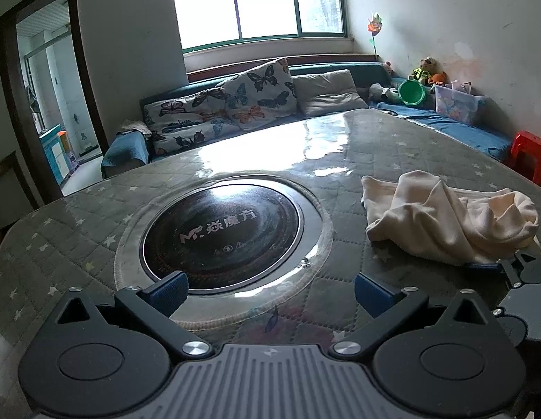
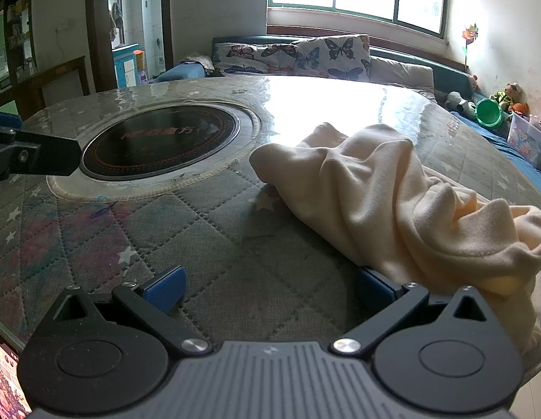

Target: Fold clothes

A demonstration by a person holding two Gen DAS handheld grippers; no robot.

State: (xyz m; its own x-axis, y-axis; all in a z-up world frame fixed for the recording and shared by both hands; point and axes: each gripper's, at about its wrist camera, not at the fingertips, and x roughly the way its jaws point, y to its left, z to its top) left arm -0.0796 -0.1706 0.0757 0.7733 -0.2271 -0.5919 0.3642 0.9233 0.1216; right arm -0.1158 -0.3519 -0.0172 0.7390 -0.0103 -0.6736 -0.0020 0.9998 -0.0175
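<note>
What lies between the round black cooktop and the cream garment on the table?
Only bare quilted table cover under clear film lies between the cooktop and the cream garment; the right wrist view shows it best.

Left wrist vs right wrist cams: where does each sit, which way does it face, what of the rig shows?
Left wrist: on the left gripper, low over the table, facing the sofa and window; the round cooktop lies ahead, the cream garment to the right; own open fingers and part of the right gripper show.
Right wrist: on the right gripper, same heading; the garment lies ahead-right, against its right finger; own open fingers and the left gripper show at the left edge.
Shared: table, cooktop, garment, butterfly cushions.
</note>
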